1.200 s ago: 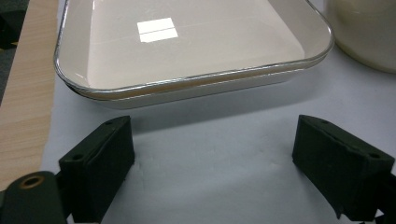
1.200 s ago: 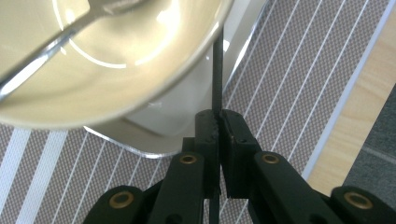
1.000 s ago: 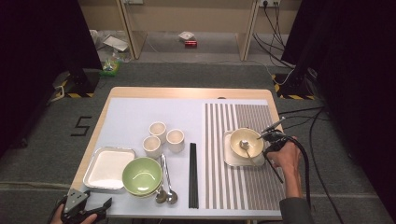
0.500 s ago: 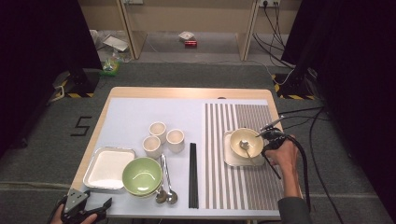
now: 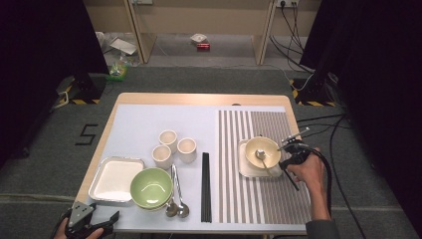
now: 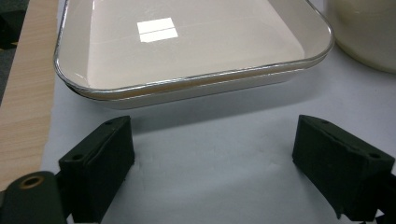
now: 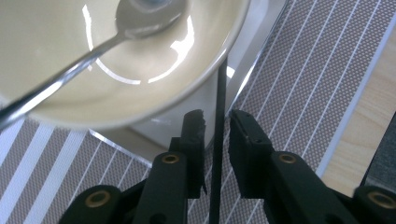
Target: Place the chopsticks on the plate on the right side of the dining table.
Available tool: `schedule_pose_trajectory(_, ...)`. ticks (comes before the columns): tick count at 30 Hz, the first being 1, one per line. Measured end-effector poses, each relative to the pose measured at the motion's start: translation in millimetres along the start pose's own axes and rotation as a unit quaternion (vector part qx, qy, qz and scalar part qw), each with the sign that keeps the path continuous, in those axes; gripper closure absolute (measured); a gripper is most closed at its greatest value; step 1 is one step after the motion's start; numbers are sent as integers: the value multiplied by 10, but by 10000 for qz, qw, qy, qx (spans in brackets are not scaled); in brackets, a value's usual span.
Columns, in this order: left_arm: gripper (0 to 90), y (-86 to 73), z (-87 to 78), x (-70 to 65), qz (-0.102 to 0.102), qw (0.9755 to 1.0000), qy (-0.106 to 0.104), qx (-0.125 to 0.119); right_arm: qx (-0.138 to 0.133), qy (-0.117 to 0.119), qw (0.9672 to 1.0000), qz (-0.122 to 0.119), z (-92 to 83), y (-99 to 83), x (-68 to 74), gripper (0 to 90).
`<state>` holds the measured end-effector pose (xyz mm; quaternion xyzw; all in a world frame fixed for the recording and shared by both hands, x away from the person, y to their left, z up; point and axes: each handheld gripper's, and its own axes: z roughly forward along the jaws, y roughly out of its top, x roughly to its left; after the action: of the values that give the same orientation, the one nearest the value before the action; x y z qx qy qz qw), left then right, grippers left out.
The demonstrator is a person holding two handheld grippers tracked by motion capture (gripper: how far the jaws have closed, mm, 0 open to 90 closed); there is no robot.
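The right gripper point(image 5: 287, 155) sits at 3 o'clock of the cream bowl point(image 5: 262, 152), which stands on a small square tray point(image 5: 245, 169) on the striped mat point(image 5: 234, 129) with a spoon point(image 5: 262, 156) in it; its jaws have just been opening and stand a little apart, with a thin black chopstick point(image 7: 219, 135) between them, seemingly released and leaning at the bowl's rim. At 9 o'clock of that bowl lie black chopsticks point(image 5: 206, 186), then three cups point(image 5: 173, 146), two spoons point(image 5: 176, 191) and a green bowl point(image 5: 151, 187). The left gripper point(image 5: 92, 222), wide open and empty, rests at 6 o'clock of the white tray point(image 6: 187, 51).
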<state>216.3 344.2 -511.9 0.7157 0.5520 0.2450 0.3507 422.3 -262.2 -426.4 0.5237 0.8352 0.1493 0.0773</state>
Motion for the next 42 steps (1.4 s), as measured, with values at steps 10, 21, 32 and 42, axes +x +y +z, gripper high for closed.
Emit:
schedule_pose_trajectory(10,114,0,0,0,0,10000,-6,4,89,-111,9992,-368,-89,-248,52,685)
schedule_pose_trajectory(21,114,0,1,-1,-2,10000,5,-1,209,-119,9988,-420,-82,-467,20,714)
schedule_pose_trajectory(32,114,5,-3,4,15,10000,-19,38,179,-223,9979,-581,-59,-452,26,828)
schedule_pose_trajectory(42,114,6,-3,5,16,10000,-24,40,156,-271,9979,-569,20,-273,31,831)
